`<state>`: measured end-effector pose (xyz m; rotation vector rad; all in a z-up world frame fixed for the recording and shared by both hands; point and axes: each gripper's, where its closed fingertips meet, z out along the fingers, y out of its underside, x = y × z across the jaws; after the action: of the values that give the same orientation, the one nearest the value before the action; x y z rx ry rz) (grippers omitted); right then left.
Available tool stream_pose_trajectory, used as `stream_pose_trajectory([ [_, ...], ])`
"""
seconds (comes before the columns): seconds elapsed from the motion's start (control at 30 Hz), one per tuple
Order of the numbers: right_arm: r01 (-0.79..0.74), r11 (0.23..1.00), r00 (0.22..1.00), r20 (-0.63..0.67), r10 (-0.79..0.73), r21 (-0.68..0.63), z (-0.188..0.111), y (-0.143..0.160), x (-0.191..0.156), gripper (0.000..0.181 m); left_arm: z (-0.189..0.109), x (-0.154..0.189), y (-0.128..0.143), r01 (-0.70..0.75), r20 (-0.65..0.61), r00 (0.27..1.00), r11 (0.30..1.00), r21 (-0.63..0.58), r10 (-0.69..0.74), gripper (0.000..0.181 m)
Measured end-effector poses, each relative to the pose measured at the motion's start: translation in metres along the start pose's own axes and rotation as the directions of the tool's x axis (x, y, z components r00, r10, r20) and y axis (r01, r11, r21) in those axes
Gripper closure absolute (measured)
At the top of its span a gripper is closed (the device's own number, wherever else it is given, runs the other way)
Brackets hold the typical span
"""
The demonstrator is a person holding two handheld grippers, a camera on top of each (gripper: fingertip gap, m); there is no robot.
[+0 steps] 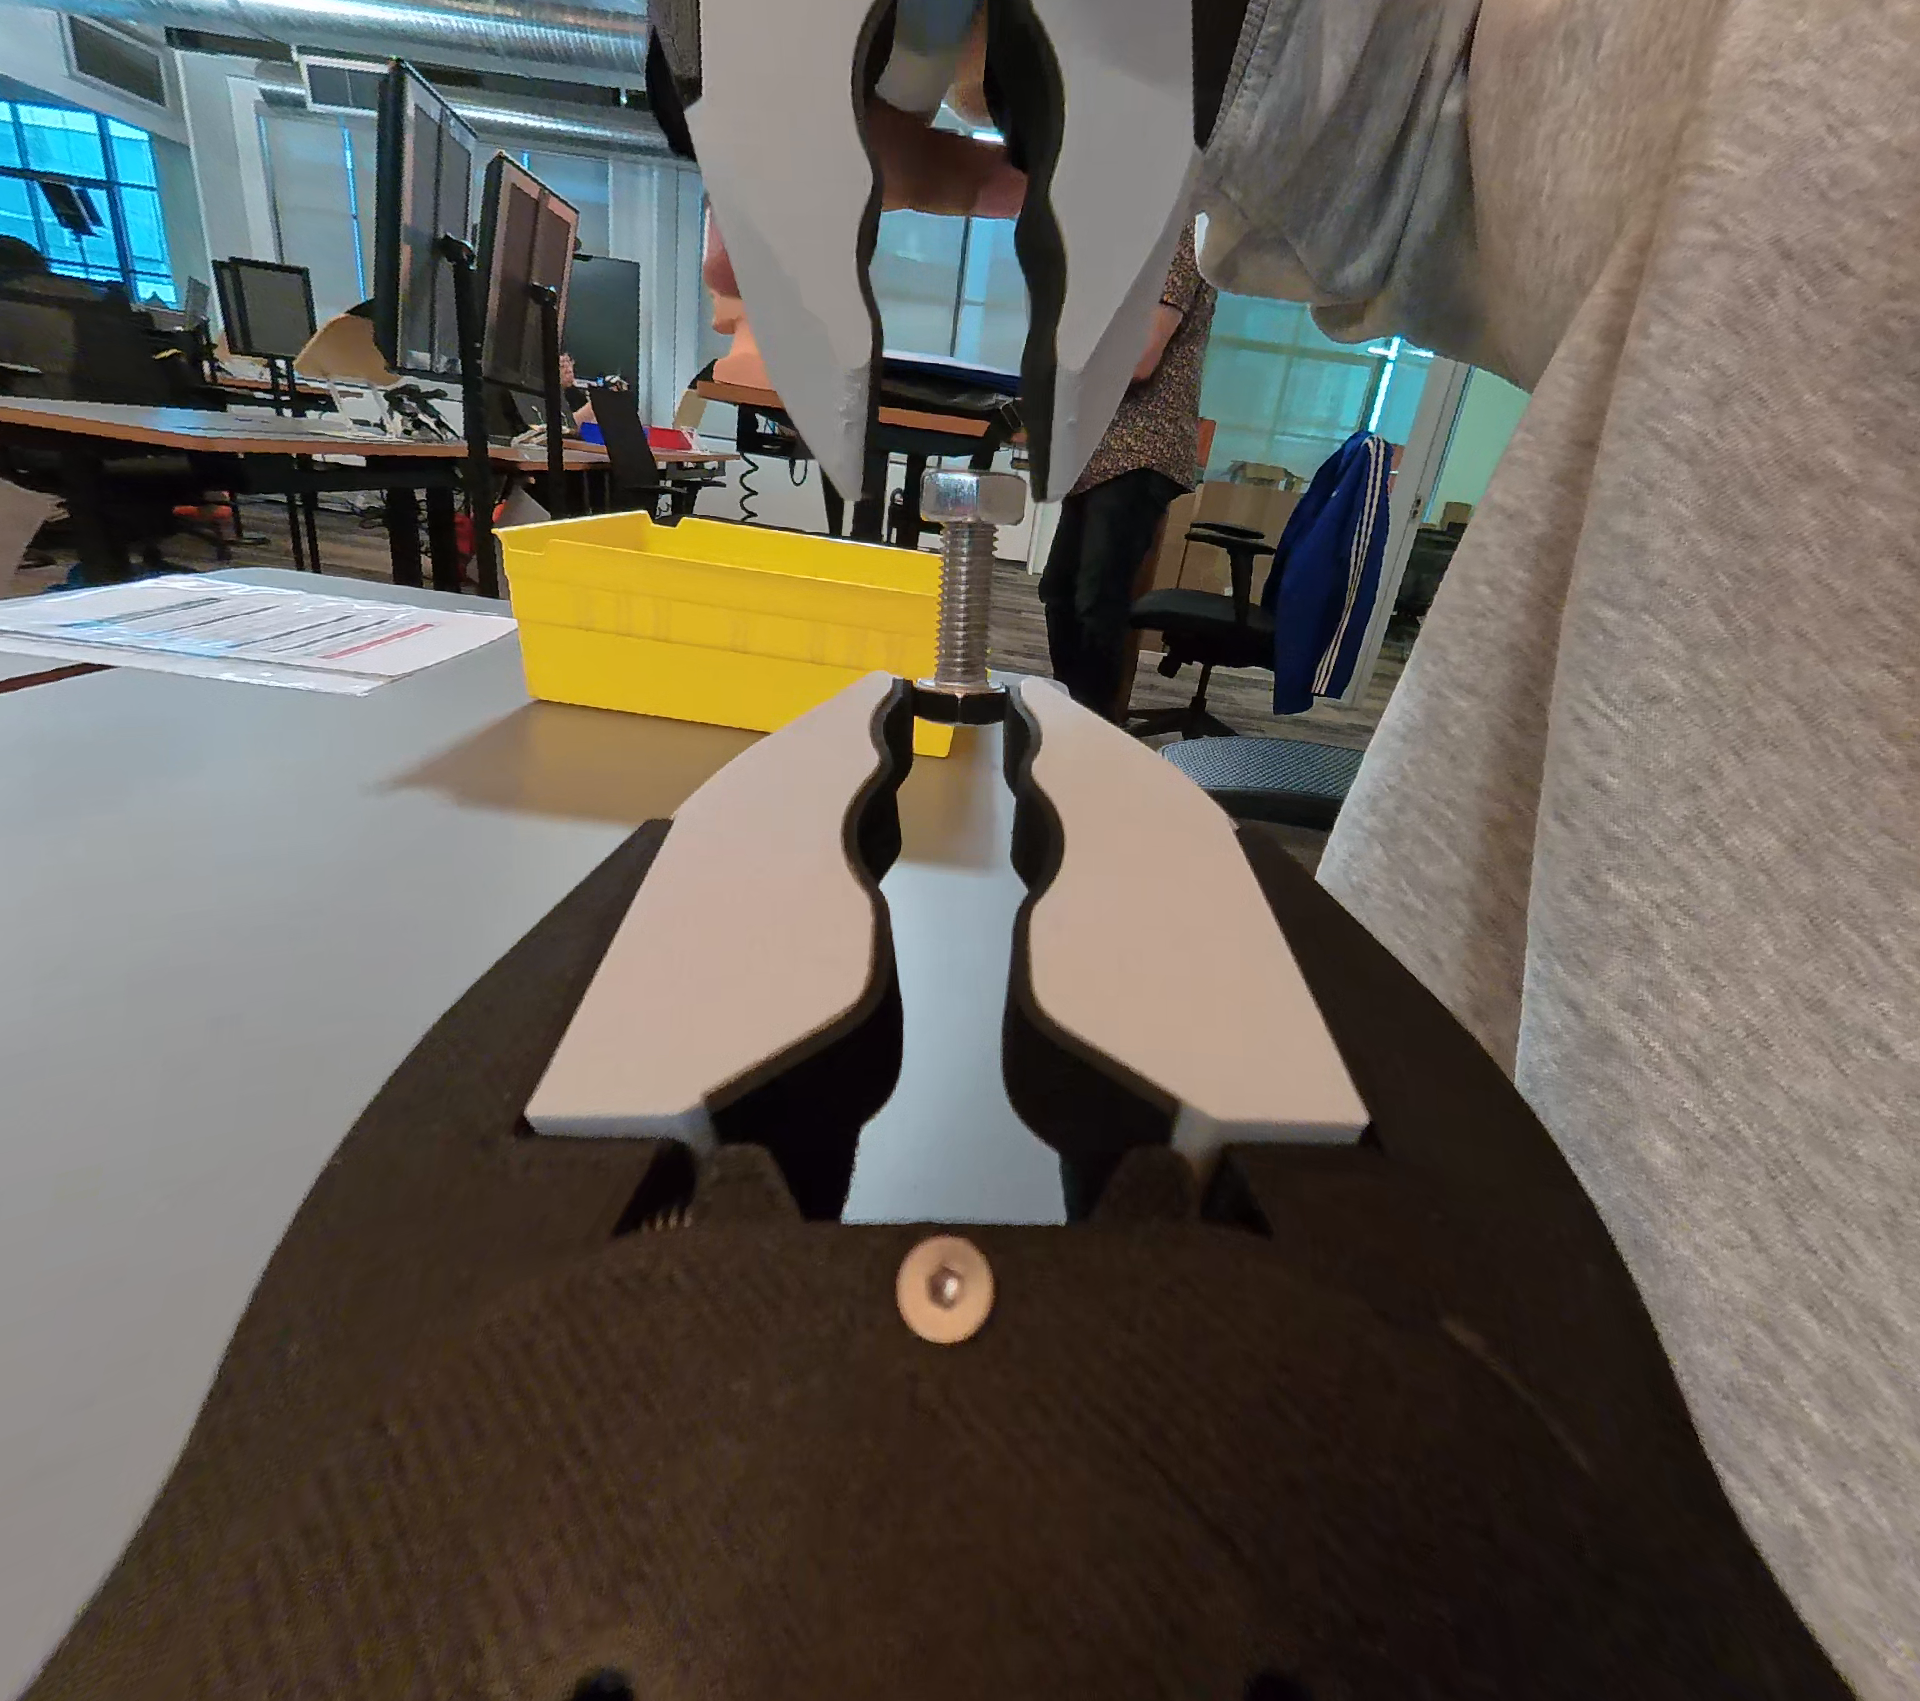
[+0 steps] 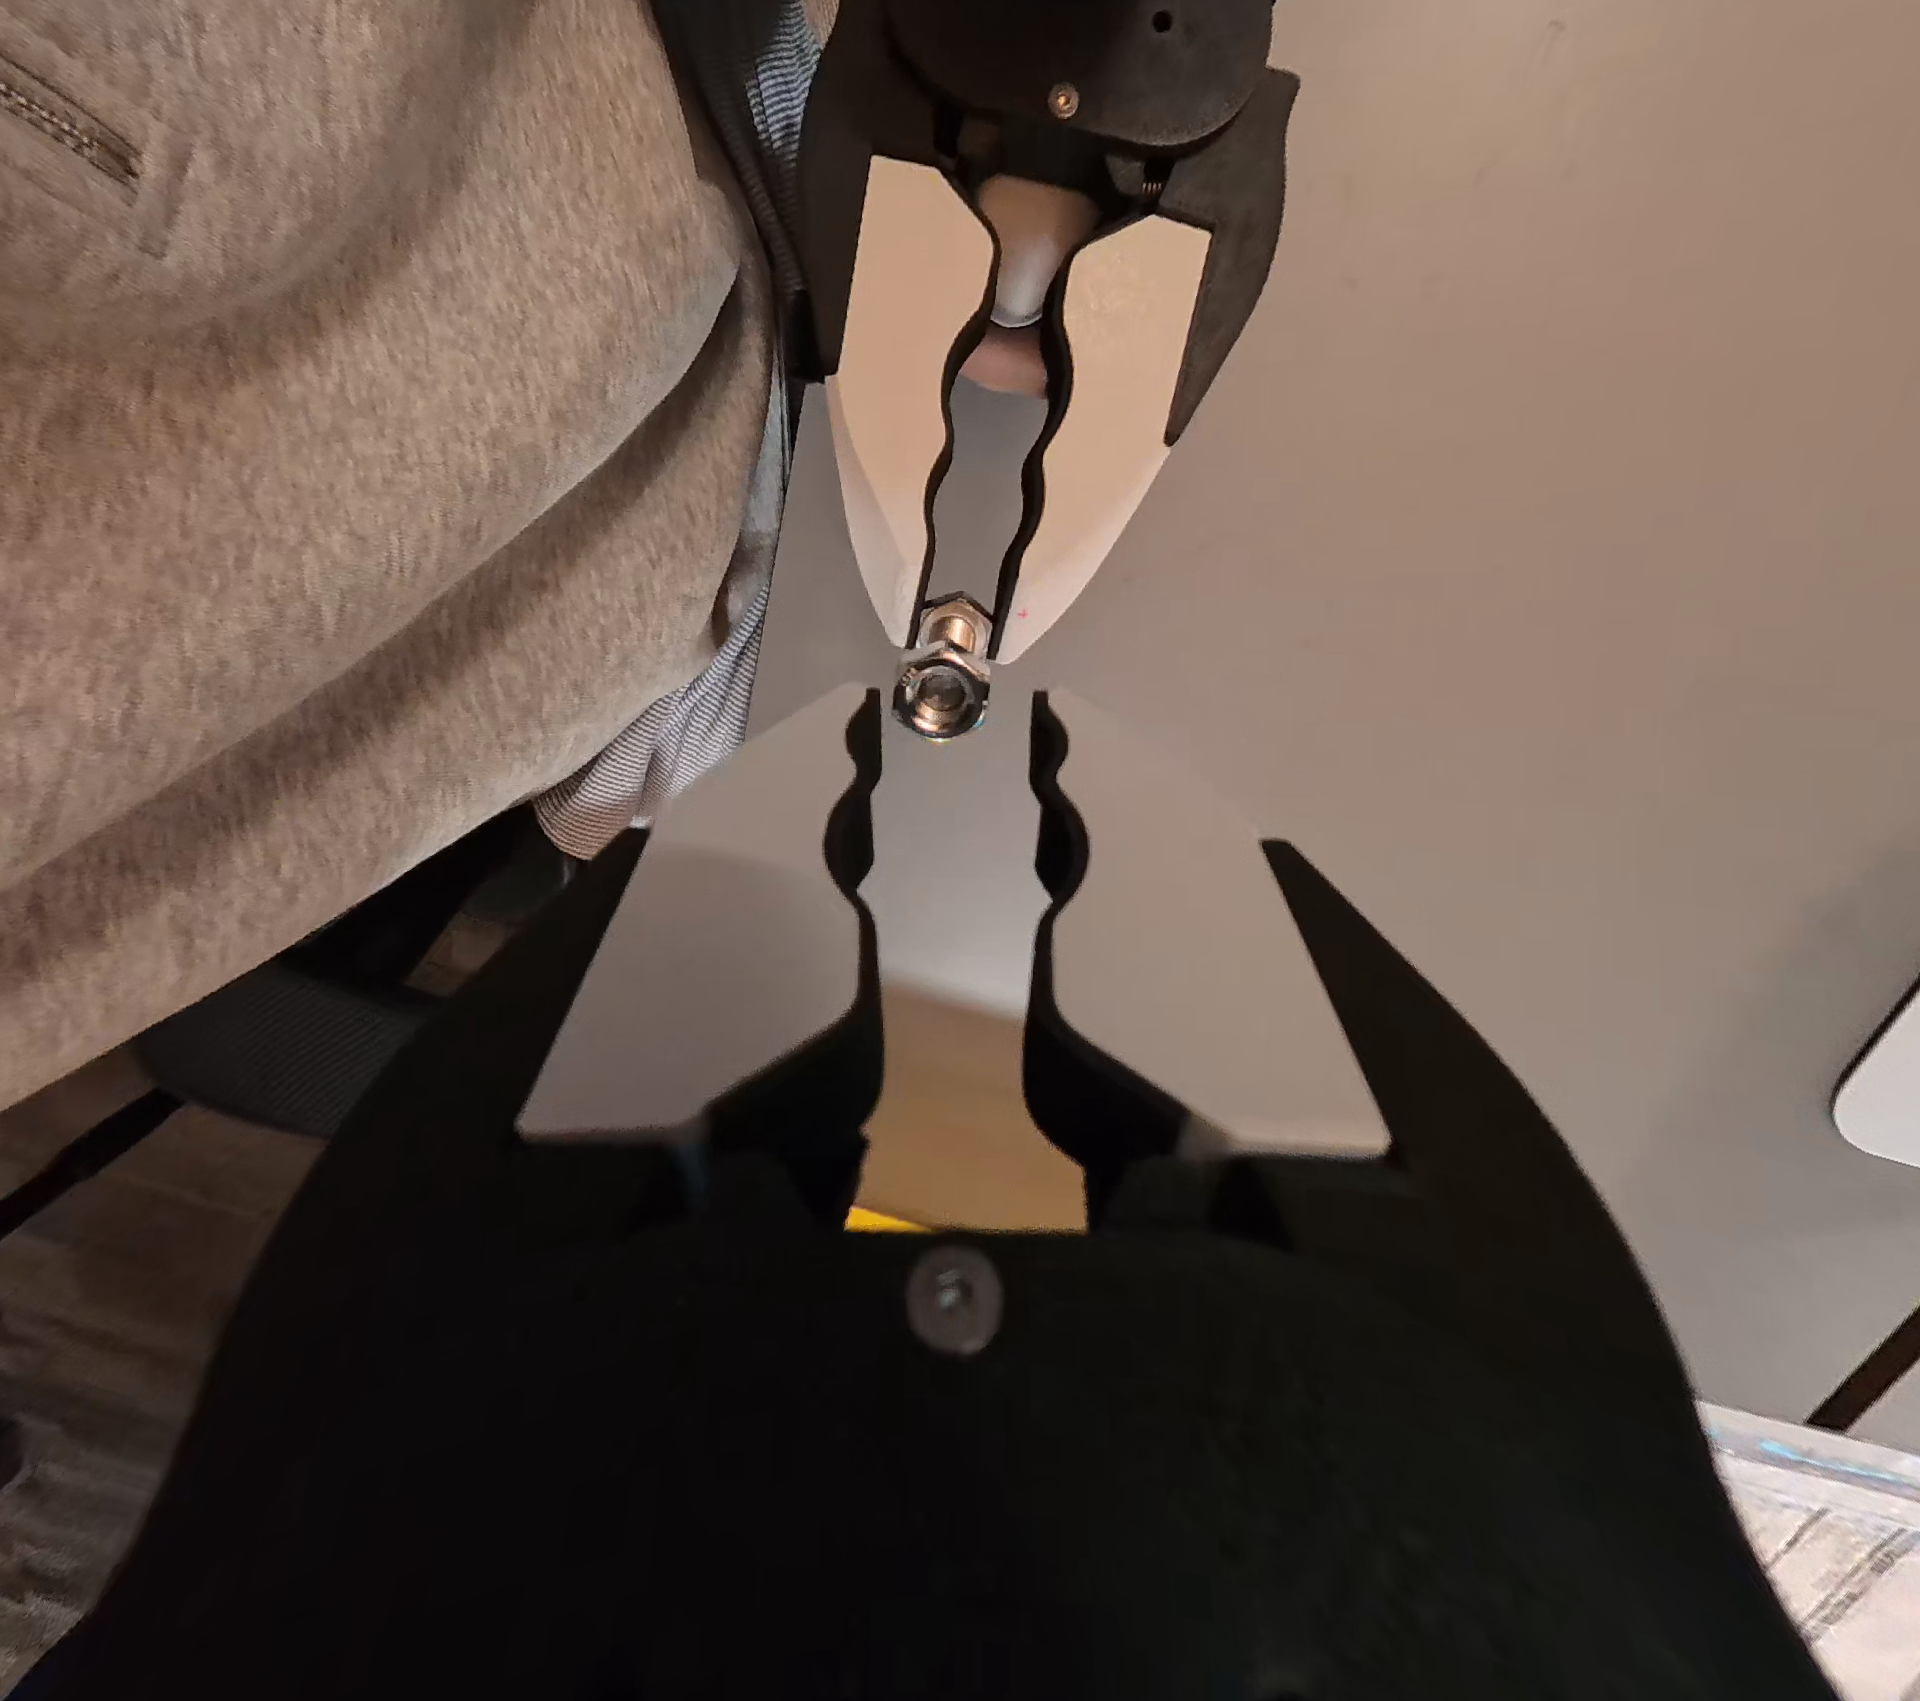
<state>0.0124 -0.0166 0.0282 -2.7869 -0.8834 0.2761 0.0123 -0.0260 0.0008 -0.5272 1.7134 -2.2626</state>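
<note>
My left gripper (image 1: pixel 956 701) is shut on a hex nut (image 1: pixel 958 704) at its fingertips. A steel bolt (image 1: pixel 964 612) stands upright in the nut, head up, above the grey table (image 1: pixel 208 924). My right gripper (image 1: pixel 956 498) comes down from above. Its fingertips straddle the bolt head with a gap on each side. In the right wrist view, my right gripper (image 2: pixel 951 701) is open around the bolt head (image 2: pixel 940 701). My left gripper (image 2: pixel 951 628) shows beyond it, holding the nut (image 2: pixel 951 621).
A yellow bin (image 1: pixel 717 612) stands on the table just behind the bolt. A laminated sheet (image 1: pixel 249 628) lies at the far left. A person's grey sweater (image 1: pixel 1662 716) fills the right side. A white object (image 2: pixel 1881 1090) sits at the table's right edge. Desks, monitors and chairs stand behind. Both grippers' tips are close together, under 4 cm apart.
</note>
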Motion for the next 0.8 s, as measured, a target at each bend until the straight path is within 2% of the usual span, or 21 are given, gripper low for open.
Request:
stream_pose_trajectory([
  [0.17,0.046,0.998,0.999,0.013,-0.046,0.037,0.000,-0.007,-0.007,0.154,0.000,0.001,0.001,0.003,-0.004,1.000,1.000,-0.002,-0.003,0.164],
  [0.3,0.068,0.998,0.998,0.008,-0.068,0.018,0.003,-0.007,-0.009,0.153,0.000,0.001,0.001,0.000,-0.003,1.000,1.000,-0.002,0.000,0.164],
  [0.67,0.025,0.999,1.000,0.016,-0.025,-0.040,0.002,0.008,-0.006,0.157,-0.002,-0.001,-0.003,0.014,0.003,1.000,1.000,0.018,-0.014,0.164],
  [0.8,0.043,0.999,0.999,-0.014,-0.043,-0.007,0.000,0.002,-0.003,0.154,-0.002,-0.001,-0.003,0.013,0.000,1.000,1.000,0.017,-0.013,0.164],
])
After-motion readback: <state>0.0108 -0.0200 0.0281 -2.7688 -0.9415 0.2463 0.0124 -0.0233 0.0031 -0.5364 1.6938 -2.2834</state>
